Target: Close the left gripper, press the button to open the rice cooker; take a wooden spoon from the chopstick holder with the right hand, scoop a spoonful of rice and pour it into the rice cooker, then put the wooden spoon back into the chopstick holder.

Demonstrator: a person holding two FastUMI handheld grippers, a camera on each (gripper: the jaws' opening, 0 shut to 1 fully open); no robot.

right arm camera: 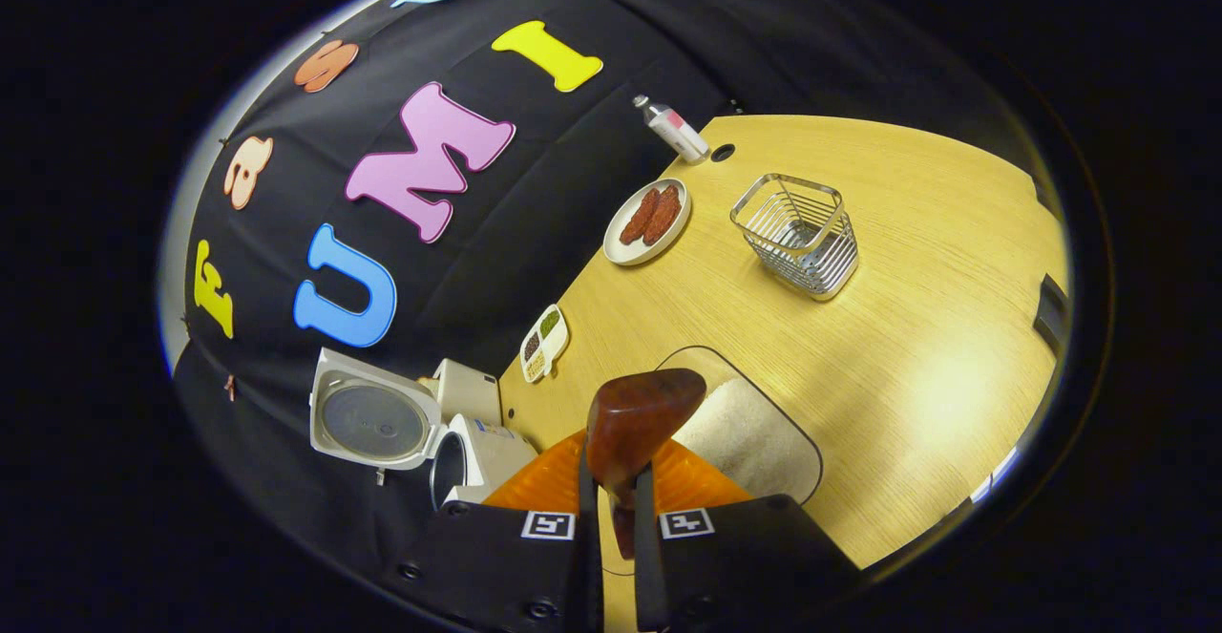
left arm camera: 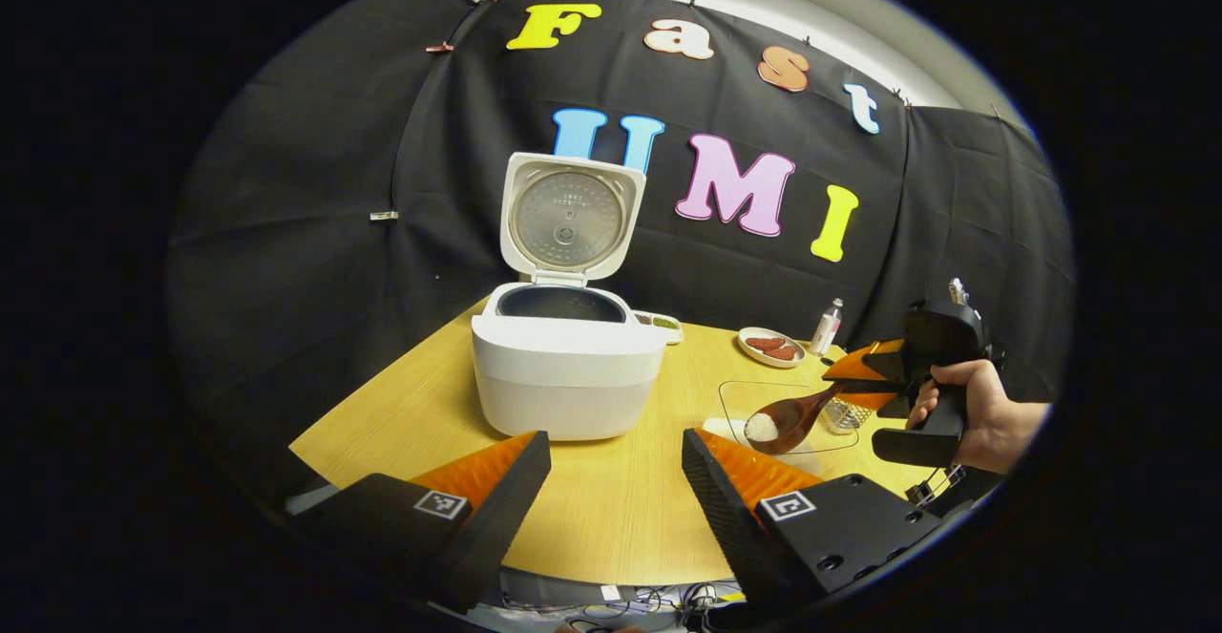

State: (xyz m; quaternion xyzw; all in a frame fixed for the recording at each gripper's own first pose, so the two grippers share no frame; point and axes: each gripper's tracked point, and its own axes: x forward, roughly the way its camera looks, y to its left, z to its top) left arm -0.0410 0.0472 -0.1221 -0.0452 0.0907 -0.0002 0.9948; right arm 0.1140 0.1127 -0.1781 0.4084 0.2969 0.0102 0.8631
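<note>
No legible text; rice cooker [left arm camera: 568, 366] lid print too small.

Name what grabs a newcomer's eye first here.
The white rice cooker at the table's middle, lid standing wide open. Then the right tool, shut on a wooden spoon heaped with rice, held above the clear rice tray to the cooker's right. In the right gripper view, a wire chopstick holder stands farther back on the table.

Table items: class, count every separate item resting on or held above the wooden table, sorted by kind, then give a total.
Rice cooker: 1
Wooden spoon: 1
Wire chopstick holder: 1
Clear rice container: 1
Plates of food: 2, round plate and divided dish
Bottle: 1
Total: 7
</note>
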